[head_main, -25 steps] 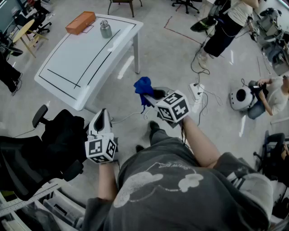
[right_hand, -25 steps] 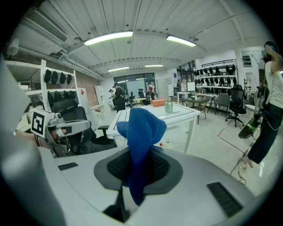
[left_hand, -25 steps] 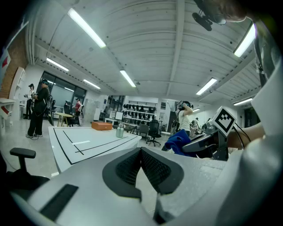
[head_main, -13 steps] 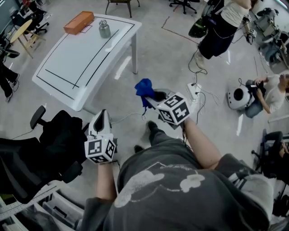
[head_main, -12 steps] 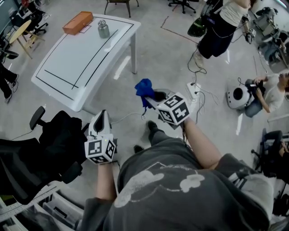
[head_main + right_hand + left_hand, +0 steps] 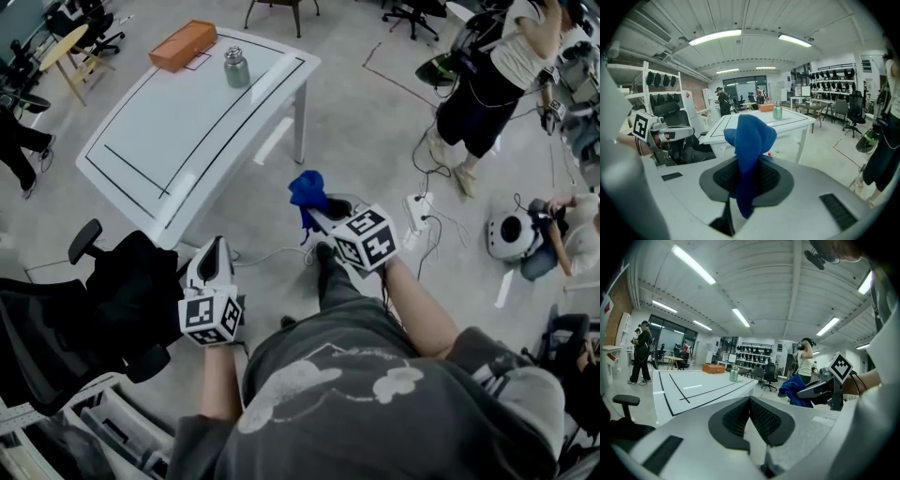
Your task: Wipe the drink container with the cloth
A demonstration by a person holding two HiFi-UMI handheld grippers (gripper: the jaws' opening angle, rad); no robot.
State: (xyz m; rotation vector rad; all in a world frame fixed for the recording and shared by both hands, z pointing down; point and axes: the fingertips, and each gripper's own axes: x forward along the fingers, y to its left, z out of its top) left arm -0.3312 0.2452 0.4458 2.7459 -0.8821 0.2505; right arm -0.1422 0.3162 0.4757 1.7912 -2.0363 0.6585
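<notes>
The drink container (image 6: 236,67), a small grey-green metal bottle, stands upright near the far end of the white table (image 6: 169,141). It also shows far off as a bottle (image 6: 734,373) in the left gripper view and as a bottle (image 6: 777,110) in the right gripper view. My right gripper (image 6: 315,212) is shut on a blue cloth (image 6: 307,189), held over the floor well short of the table. In the right gripper view the cloth (image 6: 749,140) bunches up out of the jaws. My left gripper (image 6: 215,248) is shut and empty, beside a black chair.
An orange box (image 6: 187,44) lies at the table's far corner. A black office chair (image 6: 103,300) stands close on my left. A power strip with cables (image 6: 415,208) lies on the floor to the right. One person (image 6: 487,84) stands at the upper right; another (image 6: 567,234) sits on the floor.
Both grippers keep their pose and grip. The head view has shifted, so the table sits slightly further right, and the standing person has stepped to the right.
</notes>
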